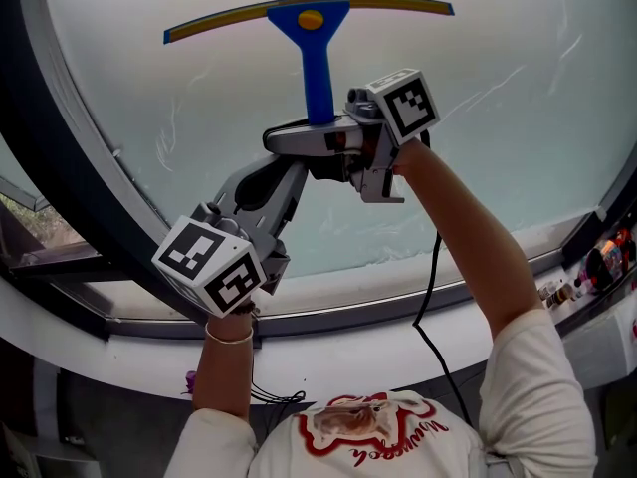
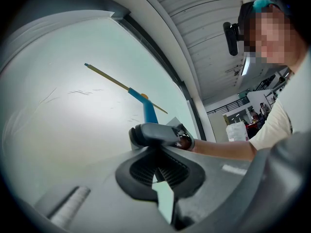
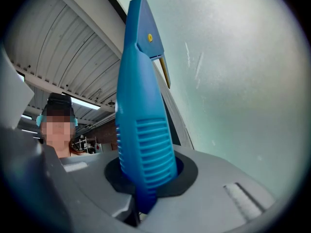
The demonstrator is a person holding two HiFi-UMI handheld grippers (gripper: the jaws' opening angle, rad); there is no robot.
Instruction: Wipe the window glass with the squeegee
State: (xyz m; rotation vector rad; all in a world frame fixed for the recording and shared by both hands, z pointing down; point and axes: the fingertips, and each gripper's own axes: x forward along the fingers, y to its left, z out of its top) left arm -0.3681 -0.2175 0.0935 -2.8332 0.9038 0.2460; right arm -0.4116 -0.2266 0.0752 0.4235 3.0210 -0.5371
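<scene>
**On the window glass (image 1: 518,167): squeegee (image 1: 317,58) gripped tight in the right gripper (image 1: 299,139)**

Hard to see the bottom end of the blue handle: buried between the right gripper's jaws. Hard to tell, too, whether the rubber edge really presses on the glass. In the right gripper view, only a short bit of the long blade, the rest cut off at the top edge.

Grips the ribbed lower part of the handle with the right gripper, jaws clenched on both sides of it. Holds the squeegee upright, handle pointing up, blade lying across the top, well above the jaws. Yellow strip along the blade, blue at both ends, an orange dot where blade meets handle.

Left gripper (image 1: 274,182) squeezed together on nothing, just under the right gripper and below the squeegee. Cannot tell whether touching the right gripper or only close.

Black and white squares on the left gripper's cube (image 1: 211,265) and on the right one's. Red print on the white shirt (image 1: 537,396), too bent and small to read.
</scene>
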